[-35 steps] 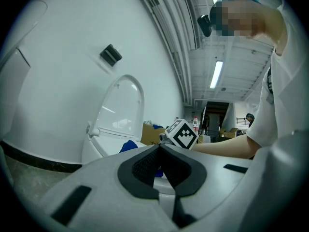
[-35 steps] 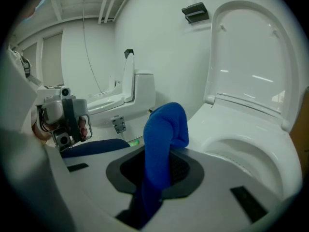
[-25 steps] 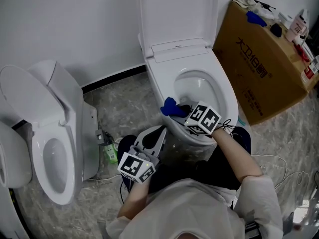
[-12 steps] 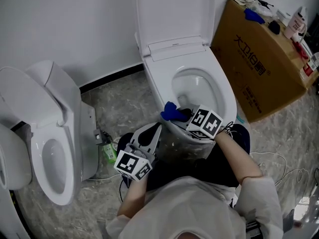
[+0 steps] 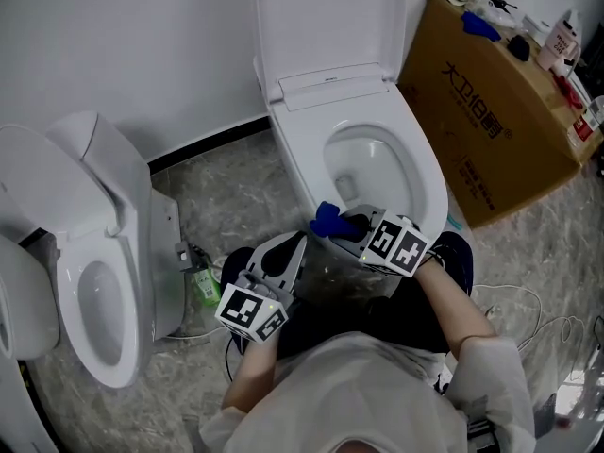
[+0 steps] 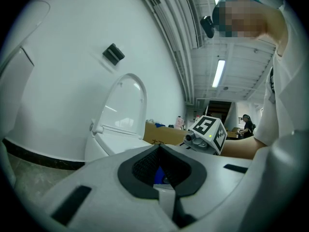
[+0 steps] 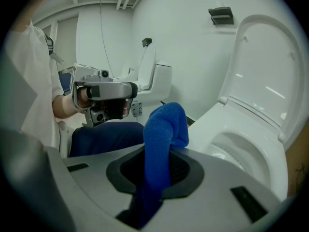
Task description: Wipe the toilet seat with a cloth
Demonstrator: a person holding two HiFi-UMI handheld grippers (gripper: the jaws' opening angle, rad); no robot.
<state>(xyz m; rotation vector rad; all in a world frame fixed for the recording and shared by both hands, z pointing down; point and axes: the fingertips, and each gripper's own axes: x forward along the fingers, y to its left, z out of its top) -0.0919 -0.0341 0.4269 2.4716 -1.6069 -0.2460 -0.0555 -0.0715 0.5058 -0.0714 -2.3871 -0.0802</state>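
Plainly, from the head view, we hold the right gripper (image 5: pixel 349 226) at the near front of the toilet seat (image 5: pixel 432 189), with the blue cloth (image 5: pixel 327 218) bunched at its tip by the seat's front-left rim; whether the cloth presses on the rim we cannot tell. The left gripper (image 5: pixel 289 249) hangs lower and to the left, off the toilet, apart from cloth and seat. The lid (image 5: pixel 330 17) stands upright against the wall, a cardboard box (image 5: pixel 491 130) sits to the right of the toilet, and a second toilet (image 5: pixel 104 253) stands to the left. Next, in the left gripper view, our fingers (image 6: pixel 96 182) are closed together with nothing between them; a sliver of blue shows beyond them, and the right gripper sits just past. Last, in the right gripper view, the fingers are clamped on the cloth, which rises as a folded wad above them, with the white bowl and seat to the right and the left gripper further back on the left.
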